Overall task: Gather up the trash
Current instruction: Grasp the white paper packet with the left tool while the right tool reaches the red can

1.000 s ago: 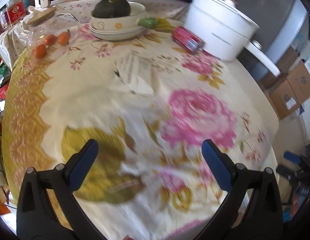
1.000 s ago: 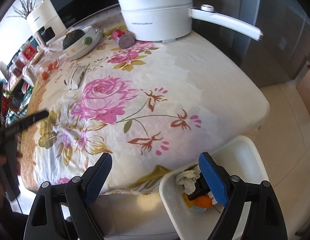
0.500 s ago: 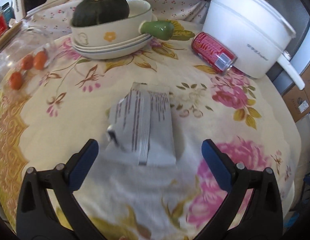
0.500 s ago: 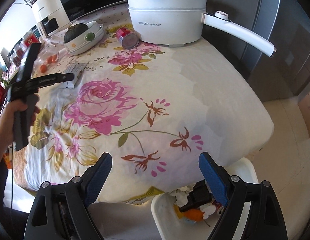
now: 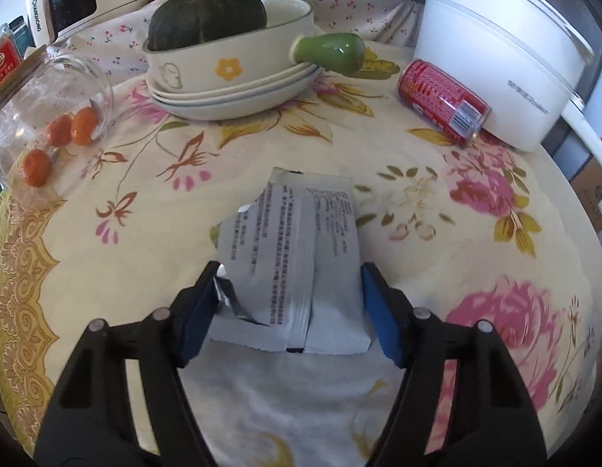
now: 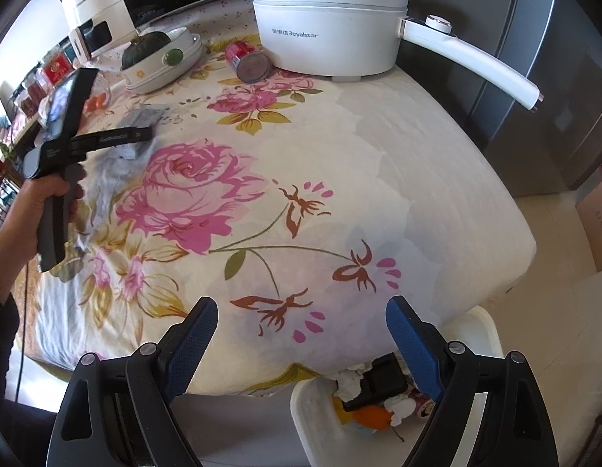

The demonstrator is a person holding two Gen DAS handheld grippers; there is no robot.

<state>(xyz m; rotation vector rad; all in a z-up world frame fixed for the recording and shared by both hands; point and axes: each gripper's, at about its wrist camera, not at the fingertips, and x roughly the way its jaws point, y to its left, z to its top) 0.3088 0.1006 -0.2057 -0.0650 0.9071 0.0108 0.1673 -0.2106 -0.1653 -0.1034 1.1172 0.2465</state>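
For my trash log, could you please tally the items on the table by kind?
Silver wrappers: 1
Red cans: 1
Squashes: 1
Stacked dishes: 1 stack
Glass jars: 1
White cooking pots: 1
Total: 6

White bin (image 6: 316, 420) cut off; its contents partly hidden.

The left wrist view is set low and close over the floral counter (image 5: 476, 257), faced toward the white electric pot (image 5: 507, 58) at the back. The right wrist view is held at the counter's near edge, higher and farther back. The red can (image 6: 248, 60), pot and bowl (image 6: 161, 66) are shared.
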